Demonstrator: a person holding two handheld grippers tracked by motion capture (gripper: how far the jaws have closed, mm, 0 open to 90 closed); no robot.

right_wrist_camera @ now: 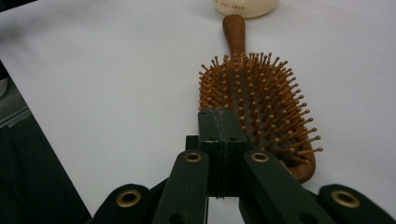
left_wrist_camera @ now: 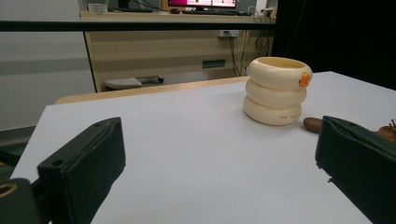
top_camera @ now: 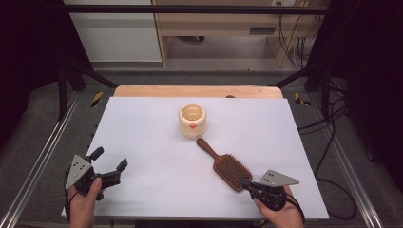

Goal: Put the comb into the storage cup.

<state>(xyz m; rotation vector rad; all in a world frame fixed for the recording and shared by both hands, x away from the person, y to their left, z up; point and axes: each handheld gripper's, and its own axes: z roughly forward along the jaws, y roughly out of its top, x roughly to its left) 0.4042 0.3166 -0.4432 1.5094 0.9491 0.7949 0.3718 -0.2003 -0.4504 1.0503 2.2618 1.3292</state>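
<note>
A brown wooden paddle hairbrush (top_camera: 223, 164) lies bristles-up on the white table sheet (top_camera: 157, 142), right of centre; its handle runs toward the far left, its oval head toward the near right; the handle's tip ends just short of a cream, ribbed, ring-stacked cup (top_camera: 192, 120) with a small orange mark on its near side, which stands upright around the middle of the table, toward the far side.

The right gripper (top_camera: 246, 182) sits at the near right, held by the person's right hand (top_camera: 283, 213); its two black jaws are pressed flat together with no gap; in the right gripper view the closed tips (right_wrist_camera: 219, 122) lie over the near end of the brush head, among the bristles (right_wrist_camera: 261, 93); nothing is seen clamped between them, and whether they touch the brush itself I cannot tell; in the high view the tips meet the near edge of the brush head.

The left gripper (top_camera: 110, 160) rests at the near left edge of the sheet in the person's left hand (top_camera: 85, 202), well apart from brush and cup; its jaws are spread wide with only bare sheet between them, holding nothing; in the left gripper view the cup (left_wrist_camera: 276, 90) stands far ahead to the right, with the handle tip (left_wrist_camera: 312, 124) just beside its base.
</note>
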